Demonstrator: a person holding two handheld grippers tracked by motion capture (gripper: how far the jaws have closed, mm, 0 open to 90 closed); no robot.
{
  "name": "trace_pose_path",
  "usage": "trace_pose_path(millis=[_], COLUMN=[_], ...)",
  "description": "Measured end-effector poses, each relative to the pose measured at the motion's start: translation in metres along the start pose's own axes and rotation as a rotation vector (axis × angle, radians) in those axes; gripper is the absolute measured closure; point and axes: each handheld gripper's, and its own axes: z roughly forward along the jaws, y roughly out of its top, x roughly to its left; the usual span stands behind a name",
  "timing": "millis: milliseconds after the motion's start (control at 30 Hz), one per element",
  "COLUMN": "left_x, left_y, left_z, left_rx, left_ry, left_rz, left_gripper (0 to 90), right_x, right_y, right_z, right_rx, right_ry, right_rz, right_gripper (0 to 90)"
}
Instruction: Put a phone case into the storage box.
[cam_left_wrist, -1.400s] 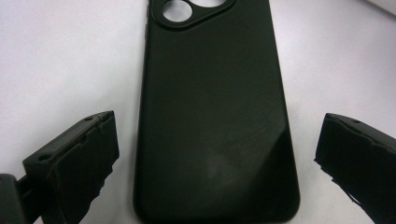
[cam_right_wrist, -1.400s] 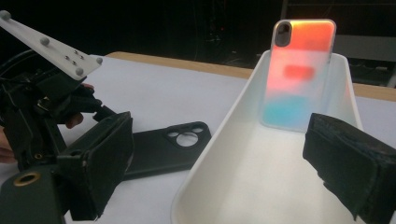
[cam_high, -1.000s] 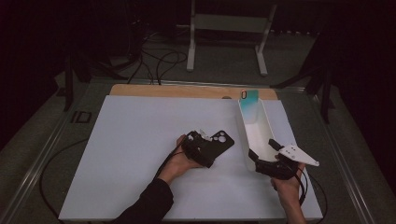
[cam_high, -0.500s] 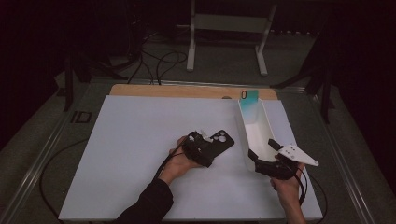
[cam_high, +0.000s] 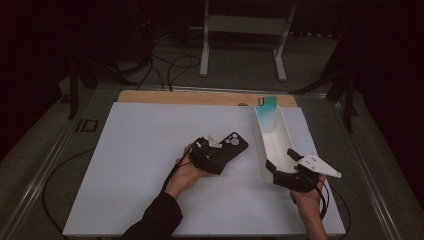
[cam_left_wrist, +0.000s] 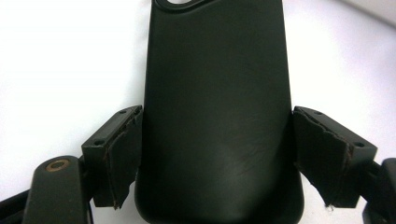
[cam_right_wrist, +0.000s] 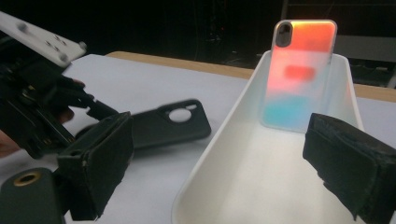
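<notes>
inside white tray (cam_high: 265, 145), iridescent phone case (cam_high: 267, 106) upright

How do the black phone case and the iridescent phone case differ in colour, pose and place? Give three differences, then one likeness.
Colour: the black phone case is matte black; the iridescent phone case shimmers orange to teal.
Pose: the black one lies flat; the iridescent one stands leaning.
Place: the black one rests on the white table between the left gripper jaws; the iridescent one sits in the white tray.
Both have a camera cutout.

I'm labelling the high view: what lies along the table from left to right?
Left hand-held gripper → black phone case → white tray → right hand-held gripper.
</notes>
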Motion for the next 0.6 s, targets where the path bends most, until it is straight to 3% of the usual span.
trace_pose_path(millis=[333, 600], left_x=[0.005, 0.008], left_y=[0.002, -0.004], left_z=[-0.037, -0.065], left_rx=[-0.103, -0.166], left_ry=[0.023, 0.043], left_rz=[-0.021, -0.018], left_gripper=[19.1, 18.4], right_x=[0.002, 0.006], right_y=[0.009, 0.020], right_z=[0.003, 0.011], right_rx=[0.037, 0.077], right_ry=[0.018, 0.077], right_rz=[0.002, 0.022], right_gripper=[8.8, 8.7])
